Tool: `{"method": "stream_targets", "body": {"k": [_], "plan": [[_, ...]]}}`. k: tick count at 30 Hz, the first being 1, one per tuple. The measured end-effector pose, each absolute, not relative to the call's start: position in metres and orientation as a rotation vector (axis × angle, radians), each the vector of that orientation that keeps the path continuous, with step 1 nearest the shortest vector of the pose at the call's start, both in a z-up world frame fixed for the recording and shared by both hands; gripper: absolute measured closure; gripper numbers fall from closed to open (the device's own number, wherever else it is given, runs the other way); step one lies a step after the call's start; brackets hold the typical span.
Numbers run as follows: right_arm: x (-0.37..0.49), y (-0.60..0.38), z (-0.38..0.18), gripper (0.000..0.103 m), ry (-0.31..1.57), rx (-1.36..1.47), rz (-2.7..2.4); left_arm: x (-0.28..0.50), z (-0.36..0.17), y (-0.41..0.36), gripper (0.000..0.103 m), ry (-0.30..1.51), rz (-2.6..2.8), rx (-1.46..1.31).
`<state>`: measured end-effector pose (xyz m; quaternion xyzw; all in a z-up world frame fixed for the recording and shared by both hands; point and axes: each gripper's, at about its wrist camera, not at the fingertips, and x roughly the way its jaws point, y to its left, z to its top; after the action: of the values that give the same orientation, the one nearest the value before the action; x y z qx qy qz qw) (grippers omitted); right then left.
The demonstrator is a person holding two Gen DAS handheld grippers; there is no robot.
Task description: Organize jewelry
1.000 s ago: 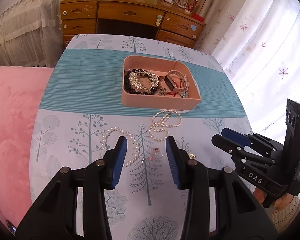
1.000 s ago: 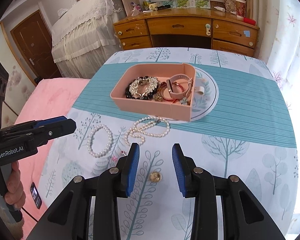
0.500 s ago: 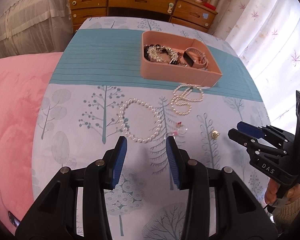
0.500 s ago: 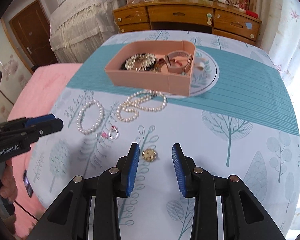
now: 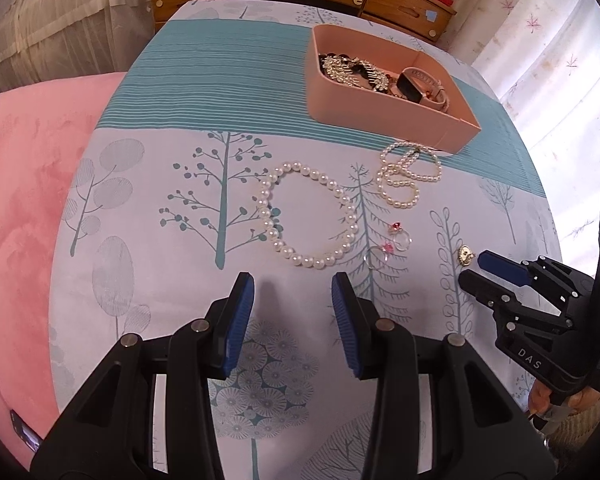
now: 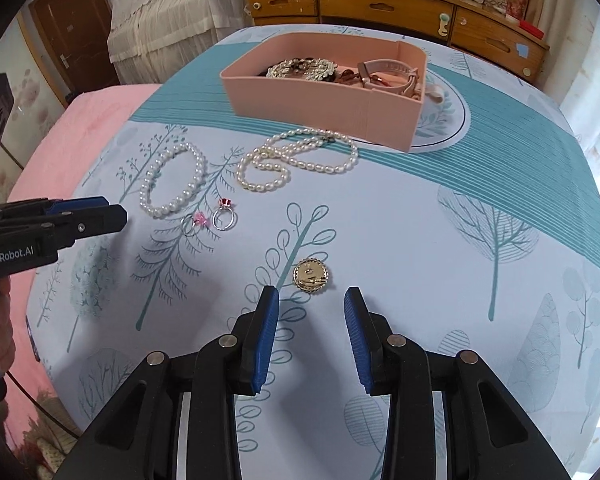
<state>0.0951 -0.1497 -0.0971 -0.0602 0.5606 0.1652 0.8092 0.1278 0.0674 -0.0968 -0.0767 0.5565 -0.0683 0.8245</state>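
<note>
Progress partial: pink plastic tray (image 6: 324, 96), upper centre, holds several pieces; I still see round-bead pearl bracelet (image 5: 308, 216) and gold round brooch (image 6: 310, 275) loose on the desk (image 6: 420, 240), both jaws spread, empty.

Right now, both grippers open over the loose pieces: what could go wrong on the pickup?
1. The gold brooch lies flat on the cloth; the right gripper may skid off it or pinch the fabric.
2. The two rings sit close beside the pearl bracelet, so the left gripper could drag one along.
3. The pearl necklace lies looped against the pink tray; lifting one strand may snag.
</note>
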Motion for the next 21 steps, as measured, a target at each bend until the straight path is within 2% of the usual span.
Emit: {"method": "stream_targets", "body": {"k": [9,11,13,14,21], "plan": [[0.097,-0.139,-0.099,0.069,1.163,-0.206,0.345,0.15,-0.108,0.078,0.066,1.206,-0.118,-0.195],[0.095,-0.136,-0.1,0.071,1.152,-0.231,0.346,0.155,-0.11,0.079,0.066,1.209,-0.109,-0.193],[0.095,-0.136,-0.099,0.082,1.147,-0.233,0.351,0.162,-0.111,0.079,0.066,1.213,-0.099,-0.188],[0.096,-0.136,-0.099,0.084,1.147,-0.235,0.349,0.166,-0.112,0.078,0.066,1.216,-0.095,-0.183],[0.096,-0.138,-0.099,0.085,1.144,-0.23,0.353,0.187,-0.114,0.066,0.066,1.249,-0.048,-0.109]]}}
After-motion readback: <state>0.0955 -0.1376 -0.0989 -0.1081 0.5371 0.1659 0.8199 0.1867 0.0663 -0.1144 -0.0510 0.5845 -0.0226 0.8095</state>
